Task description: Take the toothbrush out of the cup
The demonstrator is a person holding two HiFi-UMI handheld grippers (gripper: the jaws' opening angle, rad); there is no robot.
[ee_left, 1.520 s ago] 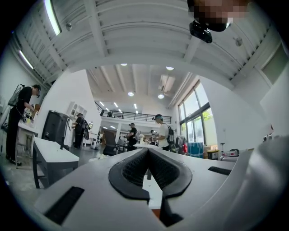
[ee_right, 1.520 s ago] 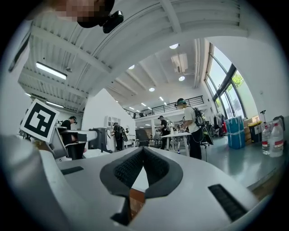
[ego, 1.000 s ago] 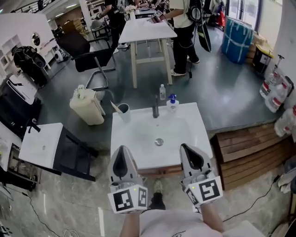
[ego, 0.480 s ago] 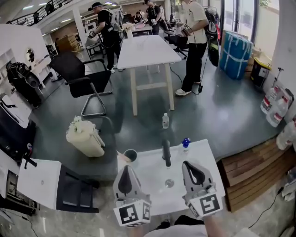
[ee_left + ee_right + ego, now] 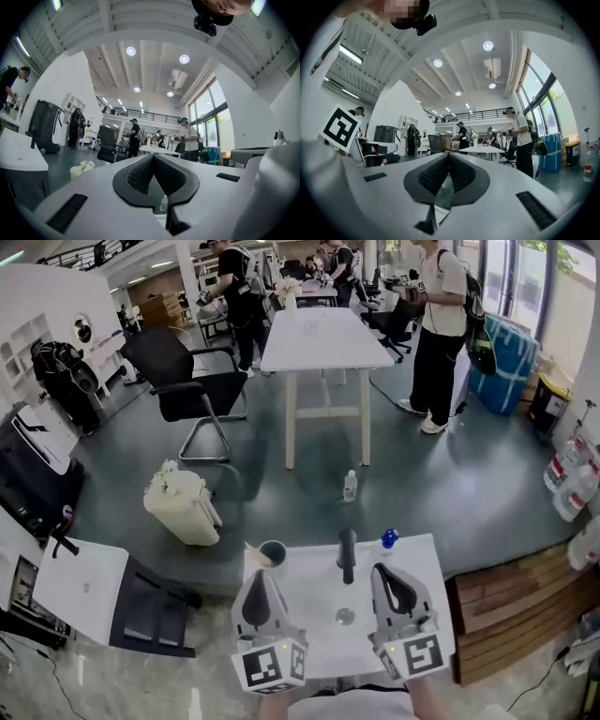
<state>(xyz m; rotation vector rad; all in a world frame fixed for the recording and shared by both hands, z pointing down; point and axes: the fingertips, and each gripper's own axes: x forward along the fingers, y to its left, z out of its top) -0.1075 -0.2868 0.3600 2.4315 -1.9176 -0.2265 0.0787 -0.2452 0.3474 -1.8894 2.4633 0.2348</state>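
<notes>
Grippers: two. The left gripper (image 5: 259,579) sits lower centre-left of the head view and the right gripper (image 5: 386,576) lower centre-right, side by side over the white tabletop (image 5: 424,568).
Fingers: the left fingers (image 5: 136,176) and the right fingers (image 5: 433,176) are pressed together at the tips and hold nothing.
Cup: one dark cup (image 5: 274,553) at the tabletop's upper-left corner, just above the left gripper.
Toothbrush: one pale toothbrush (image 5: 254,556) in the cup, leaning over its left rim.
Also on the tabletop: one black faucet (image 5: 347,555), one blue-capped bottle (image 5: 388,540), one drain (image 5: 345,617).
On the floor: one clear bottle (image 5: 350,486), one cream bin (image 5: 183,510), one black chair (image 5: 184,381).
In the way: the faucet stands right of the cup, above the gap between the grippers. The cup's near side faces the left gripper openly.
</notes>
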